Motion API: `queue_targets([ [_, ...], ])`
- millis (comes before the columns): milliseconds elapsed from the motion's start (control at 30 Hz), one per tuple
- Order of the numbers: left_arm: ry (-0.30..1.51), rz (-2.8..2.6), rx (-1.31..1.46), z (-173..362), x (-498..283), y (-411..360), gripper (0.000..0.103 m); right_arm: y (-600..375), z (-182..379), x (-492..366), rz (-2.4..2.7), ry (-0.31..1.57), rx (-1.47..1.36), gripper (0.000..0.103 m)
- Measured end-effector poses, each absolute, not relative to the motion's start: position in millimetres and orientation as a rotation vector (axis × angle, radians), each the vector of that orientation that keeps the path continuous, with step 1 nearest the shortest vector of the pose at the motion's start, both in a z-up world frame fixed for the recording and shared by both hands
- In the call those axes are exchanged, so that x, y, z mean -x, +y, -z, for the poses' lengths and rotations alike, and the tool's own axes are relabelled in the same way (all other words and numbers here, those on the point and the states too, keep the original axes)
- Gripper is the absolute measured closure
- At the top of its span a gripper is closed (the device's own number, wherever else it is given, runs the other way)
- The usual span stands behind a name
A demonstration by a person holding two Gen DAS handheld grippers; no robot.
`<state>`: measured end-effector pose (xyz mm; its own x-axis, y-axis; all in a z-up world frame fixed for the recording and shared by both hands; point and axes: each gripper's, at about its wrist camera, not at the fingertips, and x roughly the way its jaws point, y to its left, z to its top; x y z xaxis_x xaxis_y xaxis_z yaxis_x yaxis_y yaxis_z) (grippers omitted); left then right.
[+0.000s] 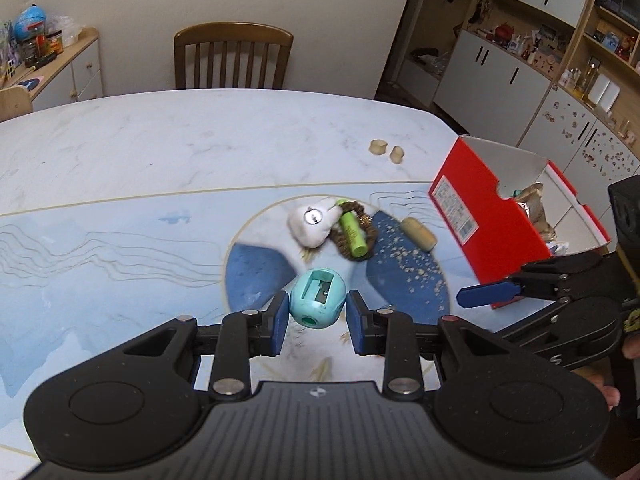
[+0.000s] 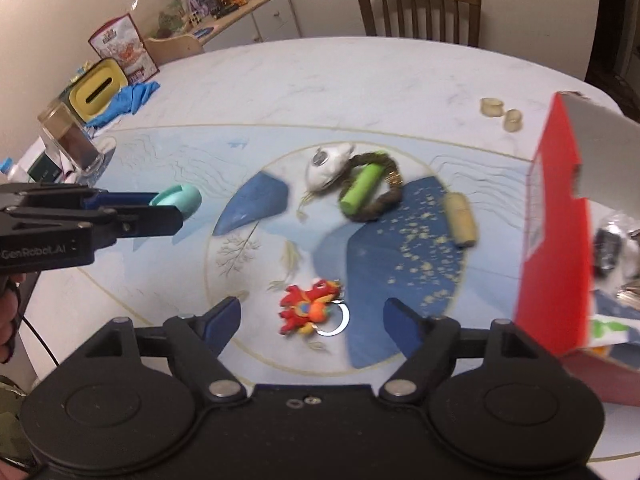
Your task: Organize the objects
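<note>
Currently we hold the teal sharpener point(image 1: 317, 298) in the closed left tongs point(image 1: 317, 320), while the wide-open, empty right tongs point(image 2: 312, 320) straddle the red keychain point(image 2: 308, 312), nearer the red box point(image 2: 552, 240).

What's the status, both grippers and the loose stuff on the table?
Left gripper shut on teal sharpener. Right gripper open above red keychain toy. Red box open at right, path clear. Green tube, cork loose on table.

Table point(image 2: 320, 80) w/ cork point(image 2: 462, 219), red charm point(image 2: 306, 312), red box point(image 2: 554, 248).
</note>
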<state>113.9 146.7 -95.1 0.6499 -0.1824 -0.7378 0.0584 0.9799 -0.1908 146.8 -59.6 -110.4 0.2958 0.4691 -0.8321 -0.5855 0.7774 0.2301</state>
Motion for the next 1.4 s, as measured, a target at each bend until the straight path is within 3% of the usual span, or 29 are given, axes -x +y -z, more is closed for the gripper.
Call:
queue_targets([
  [800, 0.88, 0.169, 0.164, 109, -110, 182, 0.073, -4, 147, -139, -0.578, 1.056, 0.335, 0.065],
  [1067, 0.877, 0.171, 0.163, 109, -109, 182, 0.073, -6, 143, -136, -0.576, 1.037, 0.351, 0.067],
  [1400, 0.855, 0.189, 0.135, 94, -110, 165, 0.073, -41, 91, -136, -0.601, 1.007, 0.232, 0.07],
])
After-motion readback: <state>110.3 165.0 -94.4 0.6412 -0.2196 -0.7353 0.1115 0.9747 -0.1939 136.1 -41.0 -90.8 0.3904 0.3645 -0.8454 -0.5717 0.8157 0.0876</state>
